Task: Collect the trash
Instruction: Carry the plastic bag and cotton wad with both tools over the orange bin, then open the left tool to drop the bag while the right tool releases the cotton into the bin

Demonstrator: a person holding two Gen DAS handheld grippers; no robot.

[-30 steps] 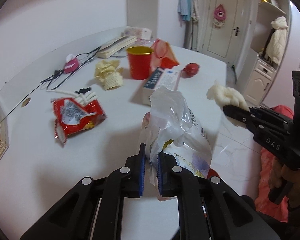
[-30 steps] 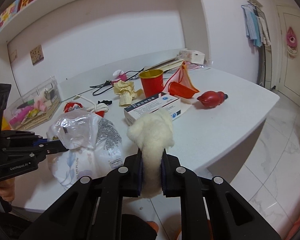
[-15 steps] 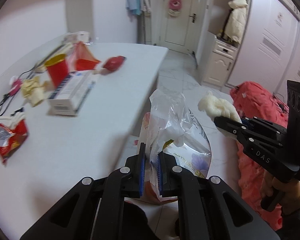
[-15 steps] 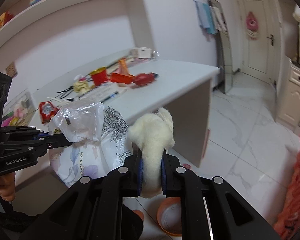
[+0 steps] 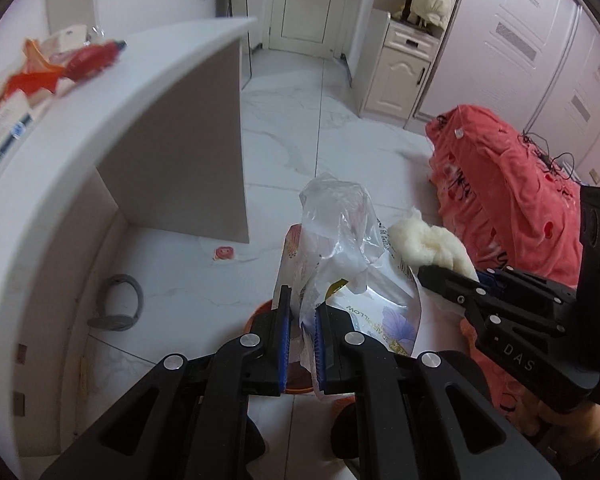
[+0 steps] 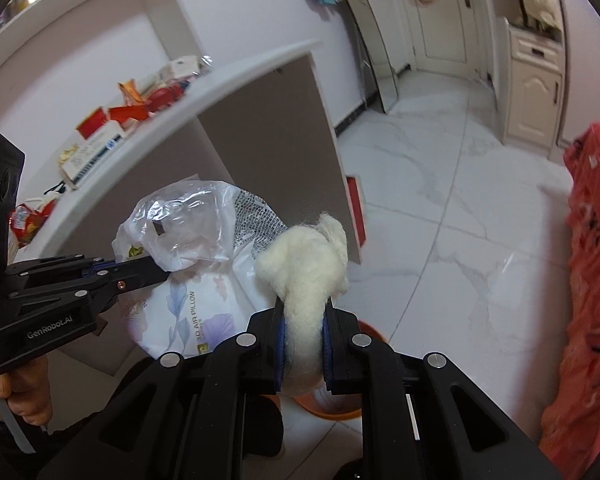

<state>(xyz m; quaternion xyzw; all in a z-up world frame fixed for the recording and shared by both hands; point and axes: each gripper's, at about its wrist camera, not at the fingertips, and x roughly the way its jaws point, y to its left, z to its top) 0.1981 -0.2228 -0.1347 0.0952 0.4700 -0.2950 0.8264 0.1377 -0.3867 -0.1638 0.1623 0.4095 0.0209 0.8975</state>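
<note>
My left gripper (image 5: 301, 322) is shut on a crumpled clear and white plastic bag (image 5: 340, 252) printed "AIR PILLOW", held above the floor. The bag also shows in the right wrist view (image 6: 196, 248), with the left gripper (image 6: 156, 270) at its left. My right gripper (image 6: 304, 340) is shut on a cream wad of stuffing (image 6: 308, 264). The wad shows beside the bag in the left wrist view (image 5: 424, 244). An orange bin (image 6: 332, 400) sits on the floor below both grippers, mostly hidden; its rim shows in the left wrist view (image 5: 260, 312).
The white desk (image 5: 100, 128) stands at the left with red wrappers (image 5: 92, 56) and a box (image 6: 96, 152) on it. A red blanket heap (image 5: 512, 192) lies at the right. A grey ring (image 5: 118, 304) and a small red wrapper (image 5: 224, 253) lie on the marble floor.
Both grippers have swung away from the desk top and down toward the floor, still holding the bag and the wad. The orange bin has come into view below.
</note>
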